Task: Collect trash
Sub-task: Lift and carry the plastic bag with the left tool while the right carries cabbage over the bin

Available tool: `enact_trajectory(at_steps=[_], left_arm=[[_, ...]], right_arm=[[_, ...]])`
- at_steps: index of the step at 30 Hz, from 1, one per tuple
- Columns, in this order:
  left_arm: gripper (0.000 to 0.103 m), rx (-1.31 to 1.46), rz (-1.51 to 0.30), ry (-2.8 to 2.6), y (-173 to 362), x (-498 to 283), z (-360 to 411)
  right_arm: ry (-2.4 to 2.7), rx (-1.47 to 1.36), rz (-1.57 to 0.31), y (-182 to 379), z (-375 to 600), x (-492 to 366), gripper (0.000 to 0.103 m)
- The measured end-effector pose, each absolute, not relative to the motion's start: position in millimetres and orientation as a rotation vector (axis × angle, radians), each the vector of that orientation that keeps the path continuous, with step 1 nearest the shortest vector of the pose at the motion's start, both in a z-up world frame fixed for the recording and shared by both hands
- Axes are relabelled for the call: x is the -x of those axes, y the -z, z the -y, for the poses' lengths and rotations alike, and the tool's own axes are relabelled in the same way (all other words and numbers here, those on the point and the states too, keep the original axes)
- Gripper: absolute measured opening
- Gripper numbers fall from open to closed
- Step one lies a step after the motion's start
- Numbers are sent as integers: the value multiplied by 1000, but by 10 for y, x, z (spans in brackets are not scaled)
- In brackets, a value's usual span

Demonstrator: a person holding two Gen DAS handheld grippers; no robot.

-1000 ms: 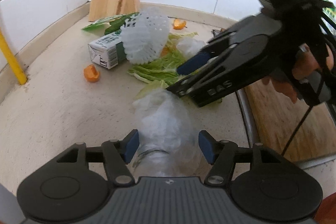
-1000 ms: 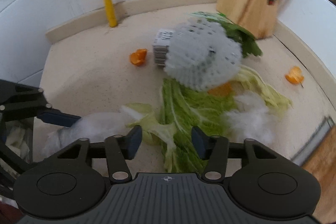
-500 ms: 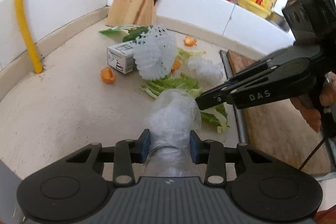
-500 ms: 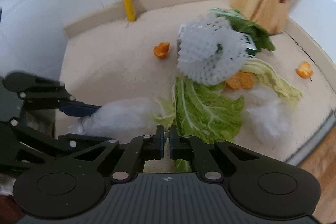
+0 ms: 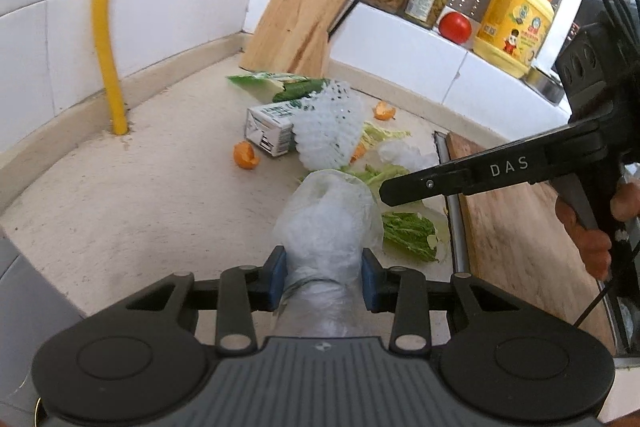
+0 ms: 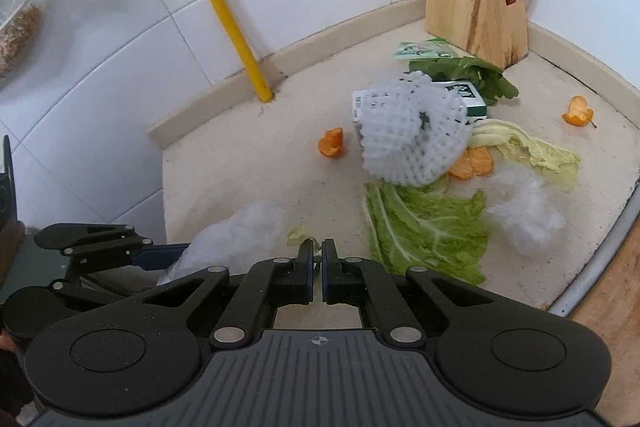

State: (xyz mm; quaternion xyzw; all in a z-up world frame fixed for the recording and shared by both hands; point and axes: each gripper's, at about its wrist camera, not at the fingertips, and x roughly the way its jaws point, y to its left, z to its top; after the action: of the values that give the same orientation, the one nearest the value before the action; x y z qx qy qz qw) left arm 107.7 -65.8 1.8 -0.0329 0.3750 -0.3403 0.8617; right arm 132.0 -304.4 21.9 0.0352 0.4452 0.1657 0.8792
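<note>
A crumpled clear plastic bag [image 5: 328, 219] sticks out from between the blue pads of my left gripper [image 5: 323, 279], which is shut on it just above the beige counter [image 5: 140, 195]. My right gripper [image 6: 316, 255] is shut, with a small scrap of pale cabbage leaf [image 6: 299, 235] pinched at its tips. From the left wrist view it reaches in from the right, its tip [image 5: 385, 193] beside the bag. Beyond lie green cabbage leaves [image 6: 428, 227], a white foam net [image 6: 412, 131], a milk carton [image 5: 268, 127], orange peels [image 6: 332, 143] and a white wad of wrap [image 6: 524, 211].
A wooden knife block [image 5: 296, 23] stands in the back corner and a yellow pipe [image 5: 106, 27] runs up the tiled wall. A wooden cutting board [image 5: 520, 227] lies right of a metal strip [image 5: 452, 203]. Jars, a tomato and a yellow bottle [image 5: 512, 23] stand on the ledge.
Both grippers went from open to shut, the left one on the plastic bag and the right one at the edge of a cabbage leaf. Both then lifted and drew back from the pile.
</note>
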Motion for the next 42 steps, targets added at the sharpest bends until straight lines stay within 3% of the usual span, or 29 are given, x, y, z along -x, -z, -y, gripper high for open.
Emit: enact_trajectory(at_steps=[18,30,42], left_arm=[[31,151,-724,482,-139,-900,-235],[31,225,-750,195,2,-457,-1127],[31,235,-816,56,303,-360,-1504]], right_arm=[[-521,-90,-914,-261,2381,-1496,6],[-790,16,-998,80,1194,-1582,6],[-858,106,-1057,449,499,-1438,6]])
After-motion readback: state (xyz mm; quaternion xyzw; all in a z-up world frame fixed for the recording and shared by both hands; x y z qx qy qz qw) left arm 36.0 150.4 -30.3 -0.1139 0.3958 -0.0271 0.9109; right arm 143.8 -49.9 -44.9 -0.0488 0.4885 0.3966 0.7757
